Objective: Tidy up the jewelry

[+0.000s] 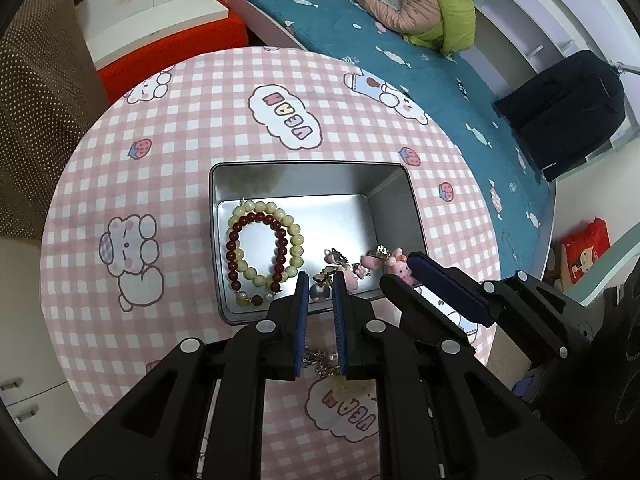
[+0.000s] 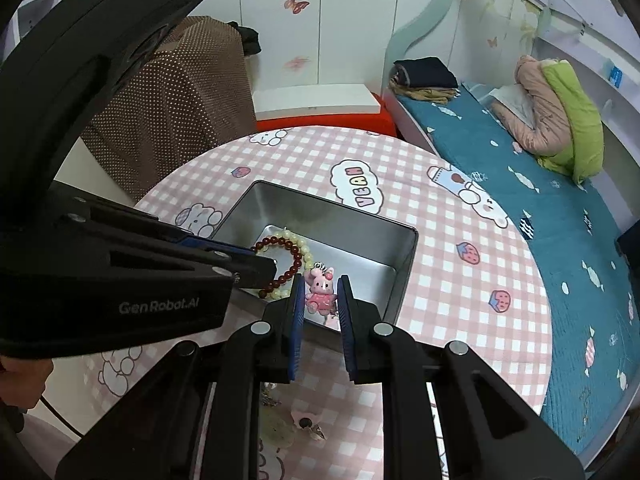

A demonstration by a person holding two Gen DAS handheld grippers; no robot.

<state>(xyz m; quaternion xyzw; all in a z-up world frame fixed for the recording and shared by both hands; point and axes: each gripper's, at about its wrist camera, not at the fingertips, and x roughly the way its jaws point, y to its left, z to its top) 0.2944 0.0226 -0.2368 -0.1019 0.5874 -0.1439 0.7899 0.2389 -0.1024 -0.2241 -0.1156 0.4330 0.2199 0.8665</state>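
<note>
Right gripper (image 2: pixel 319 294), jaws apart around pink bunny charm (image 2: pixel 319 294), is hovering over tin (image 2: pixel 404 264); left gripper (image 1: pixel 320 292), jaws narrowly apart w/ nothing held, is crowding in, risking a bump.

A round table (image 1: pixel 240 128) wears a pink-and-white checked cloth printed with cartoon bears, strawberries and cloud shapes. Beyond its far edge runs a bed with a teal blanket (image 1: pixel 400 52) patterned with small white sweets. On the blanket lies a rolled pink and lime-green quilt (image 2: pixel 560 120), and at the bed's far end sits a stack of folded dark and mustard clothes (image 2: pixel 426 78). A dark jacket (image 1: pixel 568 112) lies at the blanket's near end. Left of the table stands a piece of furniture under a brown dotted cover (image 2: pixel 180 108), and between it and the bed sits a red box with a white top (image 2: pixel 316 106). White cabinet doors (image 2: pixel 320 20) carry butterfly stickers. A red bag (image 1: pixel 586 256), possibly a shopping bag, sits low beside the bed.
</note>
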